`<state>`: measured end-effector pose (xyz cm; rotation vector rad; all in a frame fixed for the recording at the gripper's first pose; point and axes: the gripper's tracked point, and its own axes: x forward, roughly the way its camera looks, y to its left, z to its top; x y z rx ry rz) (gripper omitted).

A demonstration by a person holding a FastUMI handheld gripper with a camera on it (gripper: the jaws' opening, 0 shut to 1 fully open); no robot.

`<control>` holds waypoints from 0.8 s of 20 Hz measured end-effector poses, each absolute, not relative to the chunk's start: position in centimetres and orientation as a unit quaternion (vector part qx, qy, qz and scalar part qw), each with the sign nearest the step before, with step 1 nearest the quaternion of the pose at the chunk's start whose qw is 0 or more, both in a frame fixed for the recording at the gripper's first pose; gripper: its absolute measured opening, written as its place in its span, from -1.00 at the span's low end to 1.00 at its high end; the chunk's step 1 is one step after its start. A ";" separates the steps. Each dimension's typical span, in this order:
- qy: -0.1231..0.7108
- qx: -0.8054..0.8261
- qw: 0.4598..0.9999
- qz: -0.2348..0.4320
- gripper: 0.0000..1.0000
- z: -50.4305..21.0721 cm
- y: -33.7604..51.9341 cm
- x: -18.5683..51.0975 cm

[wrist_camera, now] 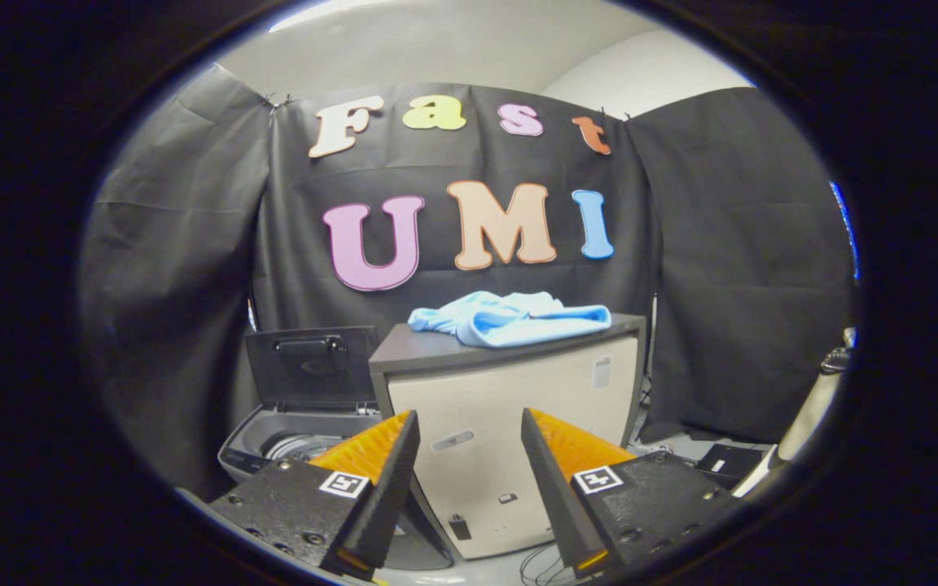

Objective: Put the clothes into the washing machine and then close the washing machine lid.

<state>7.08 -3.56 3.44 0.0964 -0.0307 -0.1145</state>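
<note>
washer low on the left w/ lid standing open, drum showing beyond the left finger. mid: cabinet just ahead of the gripper, fingers spread wide, nothing between them. blue clothes heaped on cabinet top, up beyond the fingertips, well apart from them. right: dark box + cables on floor. risks, prob: pinching only one loose fold so the heap slips or trails on the way over; cloth draping on washer rim, stopping the lid shutting.

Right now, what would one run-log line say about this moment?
gripper: open, holding nothing | light blue clothes: heaped on cabinet, beyond fingers | washing machine: beside cabinet, lid raised | stage: approach
</note>
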 end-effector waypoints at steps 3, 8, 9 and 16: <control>-0.039 0.052 0.997 -0.051 0.53 6.1 -3.7 9.6; -0.064 0.062 0.995 -0.048 0.53 9.1 -5.3 15.4; -0.065 0.066 0.995 -0.049 0.53 9.2 -5.7 16.7; -0.019 0.078 0.996 -0.040 0.61 5.6 -7.7 24.2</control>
